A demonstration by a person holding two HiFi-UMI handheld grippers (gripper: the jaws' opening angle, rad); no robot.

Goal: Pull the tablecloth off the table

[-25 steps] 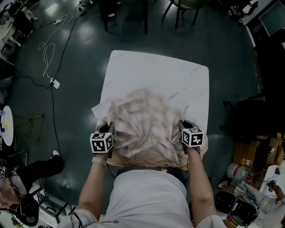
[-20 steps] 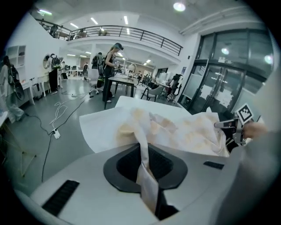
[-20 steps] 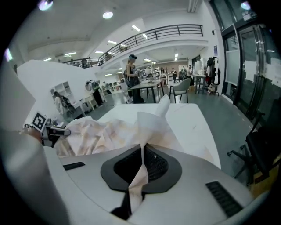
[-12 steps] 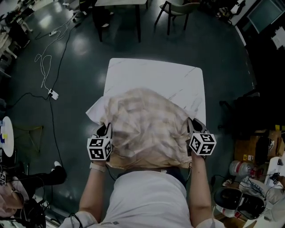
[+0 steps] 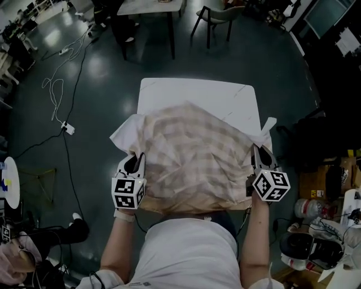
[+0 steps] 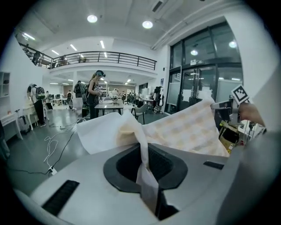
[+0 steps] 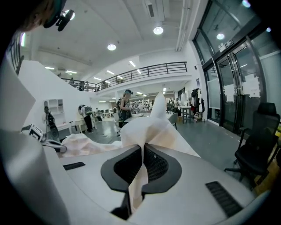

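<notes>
The left gripper (image 5: 134,163) is squeezed tight on one corner of the checked tablecloth (image 5: 194,152). The right gripper (image 5: 260,157) is squeezed tight on the other near corner. The cloth hangs bunched up between them, over the near half of the white table (image 5: 197,93); the far half is bare

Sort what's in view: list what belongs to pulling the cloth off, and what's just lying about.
In the job:
- checked tablecloth, bunched toward the person
- white table, far end bare
- left gripper, jaws shut on the tablecloth
- right gripper, jaws shut on the tablecloth

Lying about:
- power strip on the floor
- white cable on the floor
- chair beyond the table
- second table beyond it
</notes>
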